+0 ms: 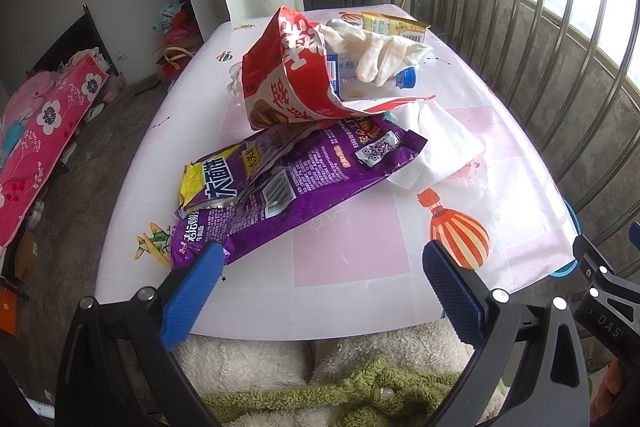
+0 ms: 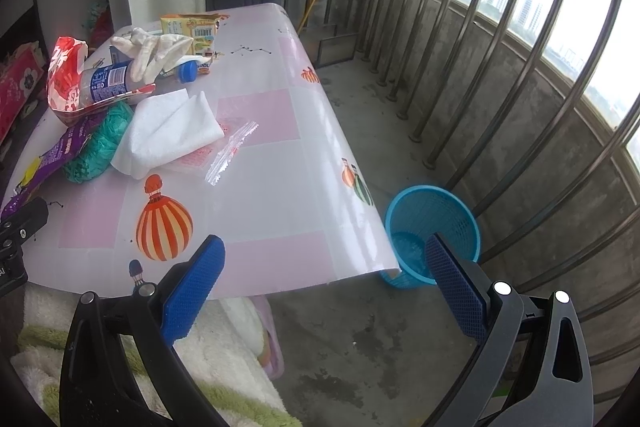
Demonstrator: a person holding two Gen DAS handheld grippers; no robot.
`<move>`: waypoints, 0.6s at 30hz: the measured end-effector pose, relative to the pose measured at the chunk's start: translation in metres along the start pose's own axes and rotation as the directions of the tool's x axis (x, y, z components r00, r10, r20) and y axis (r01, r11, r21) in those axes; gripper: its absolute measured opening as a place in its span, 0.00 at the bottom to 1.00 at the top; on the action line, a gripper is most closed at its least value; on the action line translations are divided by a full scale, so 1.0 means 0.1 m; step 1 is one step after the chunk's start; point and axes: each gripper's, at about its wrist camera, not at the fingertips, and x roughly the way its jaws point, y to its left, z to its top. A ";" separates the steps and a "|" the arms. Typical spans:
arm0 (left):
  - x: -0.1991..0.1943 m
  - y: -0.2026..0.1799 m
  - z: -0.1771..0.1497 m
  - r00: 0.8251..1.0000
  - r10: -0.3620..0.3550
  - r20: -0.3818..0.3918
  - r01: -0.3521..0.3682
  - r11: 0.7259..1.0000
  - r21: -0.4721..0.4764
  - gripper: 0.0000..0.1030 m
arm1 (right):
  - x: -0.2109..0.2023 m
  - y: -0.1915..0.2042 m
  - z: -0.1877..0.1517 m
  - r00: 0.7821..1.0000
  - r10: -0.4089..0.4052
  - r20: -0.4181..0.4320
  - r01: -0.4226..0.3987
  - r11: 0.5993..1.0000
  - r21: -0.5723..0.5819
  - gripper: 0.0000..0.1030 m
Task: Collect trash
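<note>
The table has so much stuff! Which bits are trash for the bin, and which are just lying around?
For the job:
purple snack bag
red bag
plastic bottle
white tissue
clear wrapper
blue bin

Just lying about:
pink bedding
railing

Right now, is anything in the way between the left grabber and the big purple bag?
Nothing visible is. The left gripper is open at the near edge of the table, and the purple bag lies just ahead, its near corner beside the left finger. Only bare tablecloth lies between them.
</note>
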 end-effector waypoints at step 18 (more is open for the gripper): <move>-0.01 0.04 -0.02 1.000 0.007 0.005 -0.007 1.000 -0.011 0.95 | -0.03 0.04 0.02 1.000 0.009 0.000 -0.009 1.000 -0.006 0.93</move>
